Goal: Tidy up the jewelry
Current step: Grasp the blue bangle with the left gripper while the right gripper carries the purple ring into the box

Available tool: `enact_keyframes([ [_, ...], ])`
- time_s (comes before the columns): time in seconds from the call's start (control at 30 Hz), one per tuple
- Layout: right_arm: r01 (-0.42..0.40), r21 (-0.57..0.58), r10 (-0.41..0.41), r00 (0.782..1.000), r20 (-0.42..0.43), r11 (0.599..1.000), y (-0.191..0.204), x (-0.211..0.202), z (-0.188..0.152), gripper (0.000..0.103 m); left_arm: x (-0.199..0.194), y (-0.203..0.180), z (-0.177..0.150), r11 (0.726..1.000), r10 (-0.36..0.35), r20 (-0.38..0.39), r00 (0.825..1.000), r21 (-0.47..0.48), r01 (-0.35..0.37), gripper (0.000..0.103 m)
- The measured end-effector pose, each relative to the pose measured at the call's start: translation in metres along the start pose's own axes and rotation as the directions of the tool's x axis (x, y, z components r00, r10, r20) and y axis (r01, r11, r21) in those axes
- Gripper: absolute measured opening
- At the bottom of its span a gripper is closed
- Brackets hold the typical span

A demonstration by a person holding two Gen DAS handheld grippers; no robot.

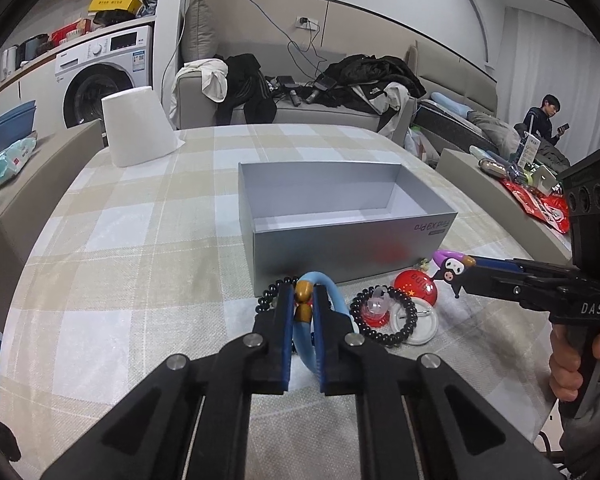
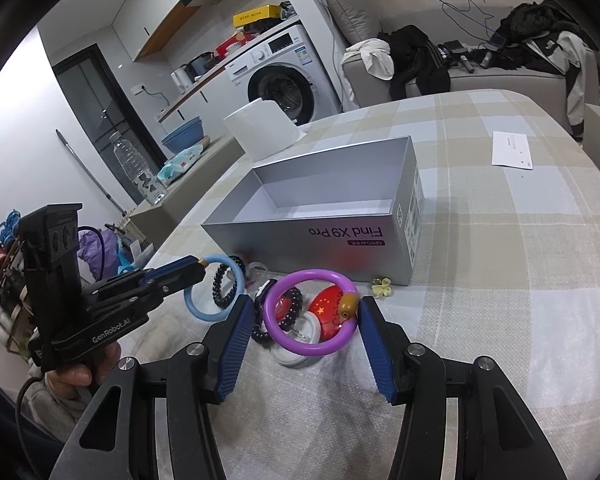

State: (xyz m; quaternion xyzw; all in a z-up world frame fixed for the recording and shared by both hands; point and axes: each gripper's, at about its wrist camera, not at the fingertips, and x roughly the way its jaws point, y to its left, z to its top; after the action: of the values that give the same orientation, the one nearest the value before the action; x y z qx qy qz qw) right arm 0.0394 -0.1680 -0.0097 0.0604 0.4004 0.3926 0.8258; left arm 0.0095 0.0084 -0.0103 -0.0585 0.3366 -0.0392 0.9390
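Observation:
My left gripper (image 1: pixel 303 304) is shut on a light blue bangle (image 1: pixel 332 292) at its brown charm, just above the tablecloth; the bangle also shows in the right wrist view (image 2: pixel 196 304). My right gripper (image 2: pixel 306 312) is shut on a purple bangle (image 2: pixel 300 348), held flat between the pads across its width; the same bangle, with a black-and-white cartoon charm, shows in the left wrist view (image 1: pixel 446 258). An open grey phone box (image 1: pixel 340 248) stands just behind, empty inside (image 2: pixel 320 208). Black bead bracelets (image 1: pixel 384 316), a red badge (image 1: pixel 416 282) and a white badge (image 1: pixel 418 326) lie in front of it.
A white paper roll (image 1: pixel 136 128) stands at the table's far left. A white paper slip (image 2: pixel 512 150) lies at the far right. A small yellow flower clip (image 2: pixel 380 286) lies by the box corner. Benches with clutter flank the table. A sofa stands behind.

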Motion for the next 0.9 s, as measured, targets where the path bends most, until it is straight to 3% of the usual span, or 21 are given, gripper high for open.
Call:
enact_keyframes([
  [0.53, -0.007, -0.025, 0.009, 0.996, 0.089, 1.000, 0.014, -0.019, 0.020, 0.053, -0.020, -0.004, 0.022, 0.999, 0.038, 0.122, 0.992, 0.027, -0.042, 0.005],
  [0.9, 0.064, -0.027, -0.060, 0.988, 0.140, 0.998, 0.012, -0.019, 0.051, 0.053, -0.005, -0.004, 0.047, 0.997, 0.042, 0.183, 0.982, 0.052, -0.053, 0.005],
])
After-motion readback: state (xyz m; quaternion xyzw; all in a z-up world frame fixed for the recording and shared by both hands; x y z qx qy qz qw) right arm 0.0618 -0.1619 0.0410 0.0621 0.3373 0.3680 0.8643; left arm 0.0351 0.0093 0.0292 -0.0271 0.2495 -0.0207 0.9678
